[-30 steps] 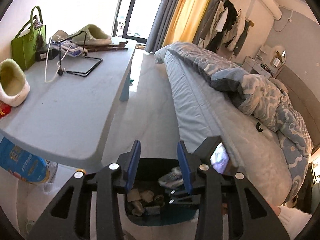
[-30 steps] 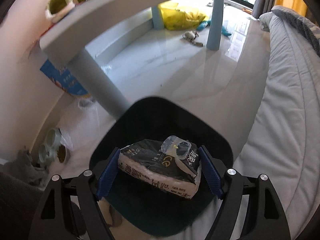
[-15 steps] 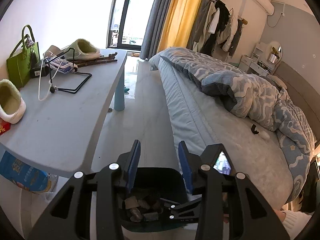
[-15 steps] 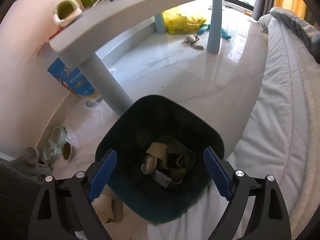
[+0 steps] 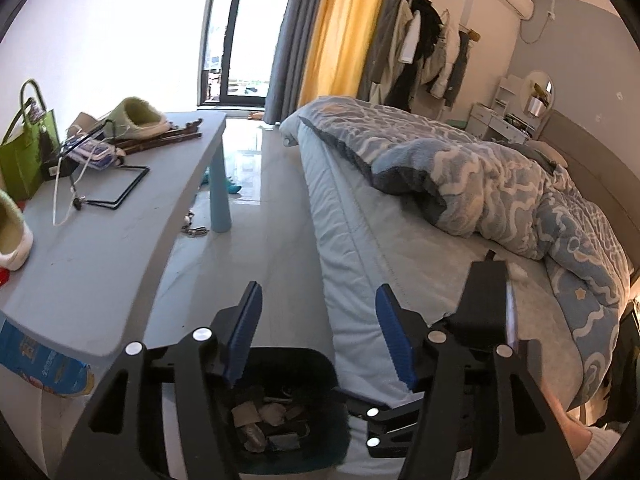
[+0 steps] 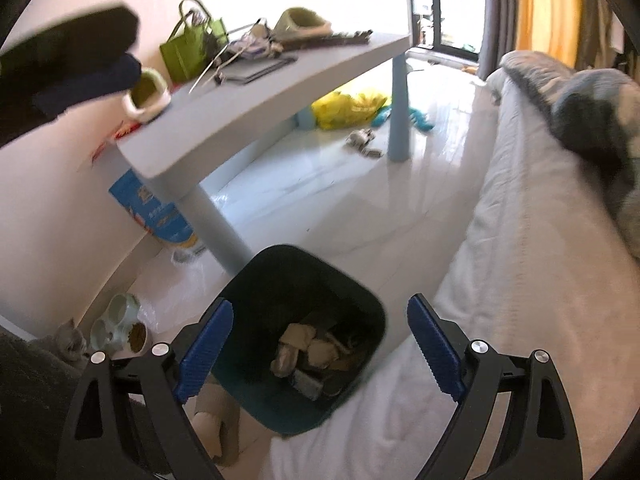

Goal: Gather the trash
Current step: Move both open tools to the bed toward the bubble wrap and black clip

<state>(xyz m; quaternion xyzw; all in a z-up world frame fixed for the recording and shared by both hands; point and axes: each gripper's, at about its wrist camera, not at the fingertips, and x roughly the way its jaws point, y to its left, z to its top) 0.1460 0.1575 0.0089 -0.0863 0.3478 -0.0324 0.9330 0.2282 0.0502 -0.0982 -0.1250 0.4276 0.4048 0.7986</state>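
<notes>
A dark teal bin stands on the floor between the table leg and the bed, with crumpled paper and packets in its bottom. My right gripper hangs above the bin, open wide, with nothing between its blue pads. In the left wrist view the same bin sits low in the frame with its trash showing. My left gripper is above and in front of the bin, its jaws opening and nothing between them. A dark blurred shape fills the top left of the right wrist view.
A grey table at the left carries a green bag, slippers, a cable and a wire stand. The bed with a blue quilt runs along the right. A yellow bag lies under the table. Pet bowls sit by the wall.
The black packet that my right gripper held over the bin has left its jaws, which spread wider. Both grippers rose away from the bin. The left jaws widened.
</notes>
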